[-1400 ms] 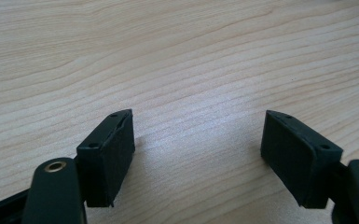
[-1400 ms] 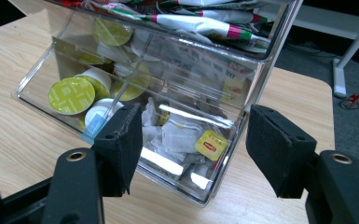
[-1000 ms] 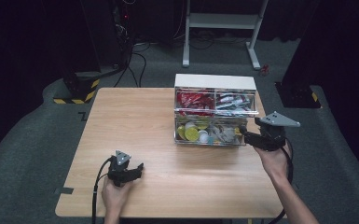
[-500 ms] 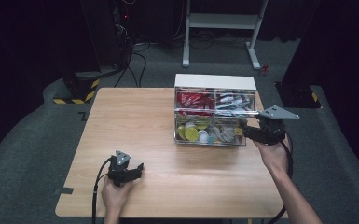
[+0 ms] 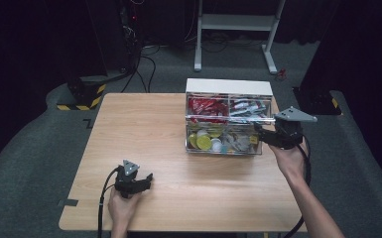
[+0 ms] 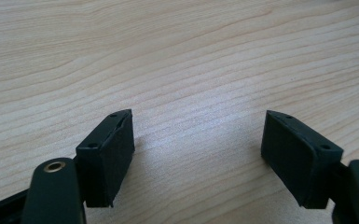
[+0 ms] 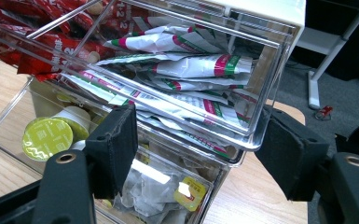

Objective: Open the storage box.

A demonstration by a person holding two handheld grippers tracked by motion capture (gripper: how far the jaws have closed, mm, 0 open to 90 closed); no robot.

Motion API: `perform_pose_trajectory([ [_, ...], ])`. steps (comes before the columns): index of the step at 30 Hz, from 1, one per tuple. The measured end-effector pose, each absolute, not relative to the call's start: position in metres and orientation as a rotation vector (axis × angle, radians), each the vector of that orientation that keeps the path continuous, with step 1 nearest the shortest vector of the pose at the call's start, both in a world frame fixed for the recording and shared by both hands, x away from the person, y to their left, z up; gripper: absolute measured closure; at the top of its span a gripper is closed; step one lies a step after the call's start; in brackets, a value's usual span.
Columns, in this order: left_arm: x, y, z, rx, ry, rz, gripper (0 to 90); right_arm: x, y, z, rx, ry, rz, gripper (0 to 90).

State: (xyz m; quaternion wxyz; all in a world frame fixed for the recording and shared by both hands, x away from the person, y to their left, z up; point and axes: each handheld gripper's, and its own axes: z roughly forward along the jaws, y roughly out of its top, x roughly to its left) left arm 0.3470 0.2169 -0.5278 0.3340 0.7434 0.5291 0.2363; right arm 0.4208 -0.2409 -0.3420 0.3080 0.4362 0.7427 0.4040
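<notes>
In the high view the print on the white sachets (image 5: 248,107) and red sachets (image 5: 206,105) in the clear organizer box (image 5: 228,88) was too small to read, as were the small items in its lower drawer at 6 o'clock. In the right gripper view the red sachets (image 7: 37,28) ran off the frame at 10 o'clock, and the right gripper (image 7: 205,154) hid part of the tea bags (image 7: 154,186). The person's forearms were cut off at the bottom edge.
</notes>
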Motion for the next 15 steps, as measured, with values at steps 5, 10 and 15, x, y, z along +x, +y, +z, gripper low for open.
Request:
perform_pose_trajectory([
  [5, 0.3470, 0.2170, -0.5278, 1.941, 1.381, 0.616, 25.8, 0.4218, -0.2417, -0.3397, 1.165, 1.954, 1.074, 31.2],
  [10, 0.3470, 0.2168, -0.5278, 1.939, 1.382, 0.614, 25.8, 0.4224, -0.2428, -0.3370, 1.168, 1.959, 1.073, 31.5],
  [15, 0.3470, 0.2168, -0.5278, 1.939, 1.382, 0.613, 25.8, 0.4219, -0.2438, -0.3347, 1.167, 1.951, 1.081, 31.7],
])
